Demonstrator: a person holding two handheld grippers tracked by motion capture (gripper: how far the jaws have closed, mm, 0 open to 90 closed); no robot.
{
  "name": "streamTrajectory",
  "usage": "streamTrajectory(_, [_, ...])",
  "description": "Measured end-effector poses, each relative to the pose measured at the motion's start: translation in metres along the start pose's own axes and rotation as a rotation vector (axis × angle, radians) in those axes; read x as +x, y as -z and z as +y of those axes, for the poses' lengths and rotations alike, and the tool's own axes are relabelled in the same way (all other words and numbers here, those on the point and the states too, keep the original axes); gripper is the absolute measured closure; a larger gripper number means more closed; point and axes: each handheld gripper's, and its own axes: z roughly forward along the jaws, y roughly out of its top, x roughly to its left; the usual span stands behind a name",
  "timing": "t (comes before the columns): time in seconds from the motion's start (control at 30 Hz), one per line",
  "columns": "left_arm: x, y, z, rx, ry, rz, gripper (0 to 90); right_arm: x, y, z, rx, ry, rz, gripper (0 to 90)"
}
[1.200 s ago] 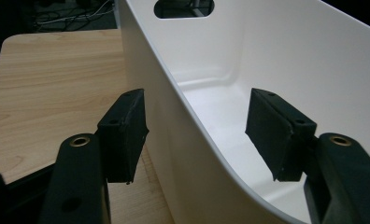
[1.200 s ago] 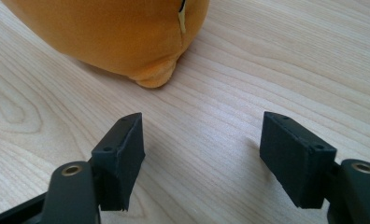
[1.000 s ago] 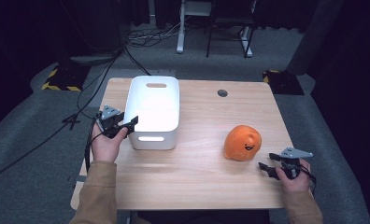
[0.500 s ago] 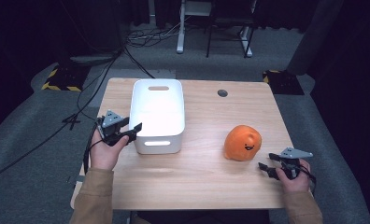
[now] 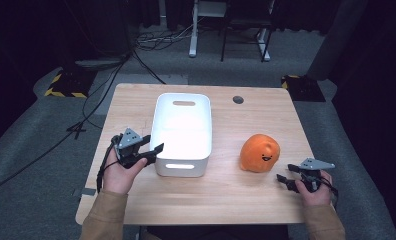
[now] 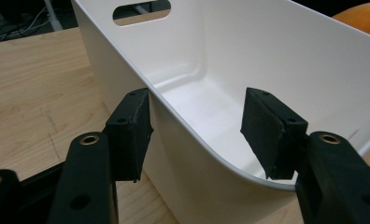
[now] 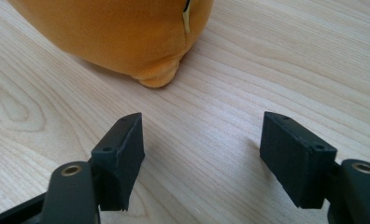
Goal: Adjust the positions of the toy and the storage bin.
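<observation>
Bin: the white bin (image 5: 183, 127) stands mid-table, long side running away from me, empty inside.
My left claw (image 5: 156, 152): clenched across the bin's near-left corner, one pad on the outer wall, the other inside. The jaws have just eased a touch with the wall between them.
Plush: the orange plush toy (image 5: 258, 152) lies on the table (image 5: 226, 197), right of the bin, well apart.
My right claw (image 5: 282, 181): released, empty, resting just beside the plush.
Progress: I judge the bin placed, but the plush is not yet in it.
Unclear: whether my inner pad presses the wall.
</observation>
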Motion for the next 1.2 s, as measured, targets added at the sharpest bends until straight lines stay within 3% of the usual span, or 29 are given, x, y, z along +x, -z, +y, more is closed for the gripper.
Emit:
streamTrajectory(0.77, [-0.067,0.004,-0.009,0.025,-0.076,-0.103,34.9,0.000,0.000,0.000,0.000,0.004,0.007,31.0])
streamTrajectory(1.2, [-0.102,0.010,-0.019,0.038,-0.069,-0.162,25.6,0.000,0.000,0.000,0.000,0.008,0.010,31.0])
